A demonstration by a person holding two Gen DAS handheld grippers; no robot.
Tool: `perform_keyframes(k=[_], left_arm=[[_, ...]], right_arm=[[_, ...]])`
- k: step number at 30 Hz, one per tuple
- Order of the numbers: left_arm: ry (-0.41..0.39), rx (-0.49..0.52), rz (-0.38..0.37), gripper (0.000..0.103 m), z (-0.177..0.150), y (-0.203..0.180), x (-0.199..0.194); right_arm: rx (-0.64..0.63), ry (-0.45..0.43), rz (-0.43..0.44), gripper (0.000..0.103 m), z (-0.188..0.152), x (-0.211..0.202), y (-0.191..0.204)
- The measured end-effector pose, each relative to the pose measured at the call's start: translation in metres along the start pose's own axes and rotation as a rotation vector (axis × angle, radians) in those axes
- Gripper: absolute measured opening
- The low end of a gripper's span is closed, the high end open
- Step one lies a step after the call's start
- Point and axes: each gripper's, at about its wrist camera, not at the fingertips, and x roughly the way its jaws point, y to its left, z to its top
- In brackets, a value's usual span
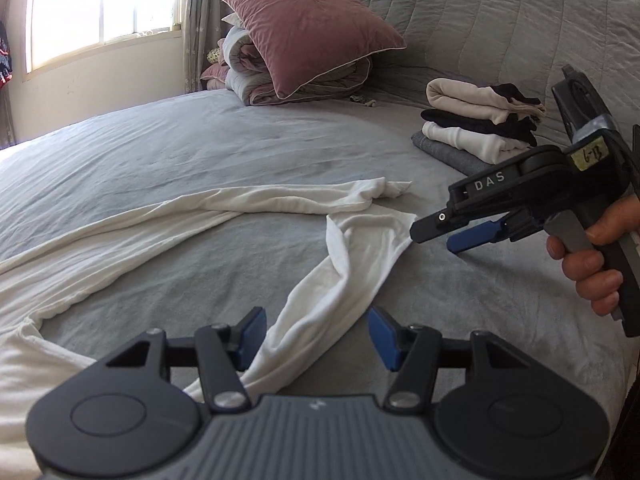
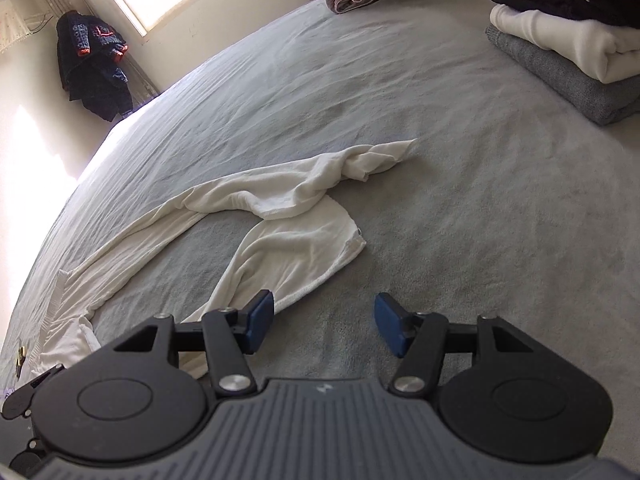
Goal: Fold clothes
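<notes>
Folding status: white long-sleeved top [image 1: 160, 236] unfolded, sleeves crossed.
Done: folded stack [image 1: 480, 128] beyond it.
Left gripper [image 1: 316, 336]: released.
Right gripper [image 2: 324, 326]: released.

A home bedroom: grey bed [image 1: 240, 140], mauve pillow [image 1: 308, 28], curtained window [image 1: 104, 4].

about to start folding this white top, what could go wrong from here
1. The white top lies with its two long parts crossed and bunched at the ends; folding without flattening would likely lock in wrinkles.
2. Both the left gripper and the right gripper are open and hold nothing; a pinch here may catch only one layer or the grey bed cover.
3. The folded stack sits close by, so a wide sweep could topple it.
</notes>
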Motion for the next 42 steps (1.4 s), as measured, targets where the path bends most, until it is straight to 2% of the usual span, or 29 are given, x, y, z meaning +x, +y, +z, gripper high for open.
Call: perform_keyframes(k=[5,9,10,19,25,28,30,32,35,42], left_arm=[[-0.024,0.096,-0.041,0.055,-0.006,-0.016,0.002],[-0.018,0.139,-0.043,0.055,-0.009,-0.027,0.013],[-0.017,0.147,-0.039,0.055,-0.010,-0.030,0.016],[-0.040,0.206,-0.009,0.055,-0.007,-0.046,0.026],[-0.067,0.301,-0.018,0.051,-0.011,-0.064,0.024],[-0.076,0.321,0.005,0.042,-0.012,-0.070,0.026],[-0.079,0.334,0.029,0.029,-0.012,-0.073,0.027],[-0.082,0.347,0.053,0.022,-0.012,-0.077,0.028],[-0.085,0.361,0.054,0.002,-0.012,-0.079,0.026],[-0.111,0.388,-0.016,0.001,-0.013,-0.091,0.002]], right_arm=[[-0.011,-0.065,-0.042,0.053,0.005,0.013,0.002],[-0.060,-0.101,-0.091,0.012,0.007,0.023,0.002],[-0.051,-0.105,-0.087,0.005,0.008,0.023,0.000],[0.008,-0.088,0.000,0.004,0.006,-0.011,-0.018],[0.005,-0.087,0.024,0.004,-0.003,-0.037,-0.016],[-0.017,-0.092,0.024,0.004,-0.006,-0.049,-0.010],[-0.023,-0.094,0.034,0.004,-0.007,-0.057,-0.008],[-0.030,-0.094,0.046,0.004,-0.007,-0.064,-0.006],[-0.043,-0.097,0.046,0.004,-0.008,-0.071,-0.005],[-0.067,-0.098,0.042,0.004,-0.015,-0.091,-0.012]])
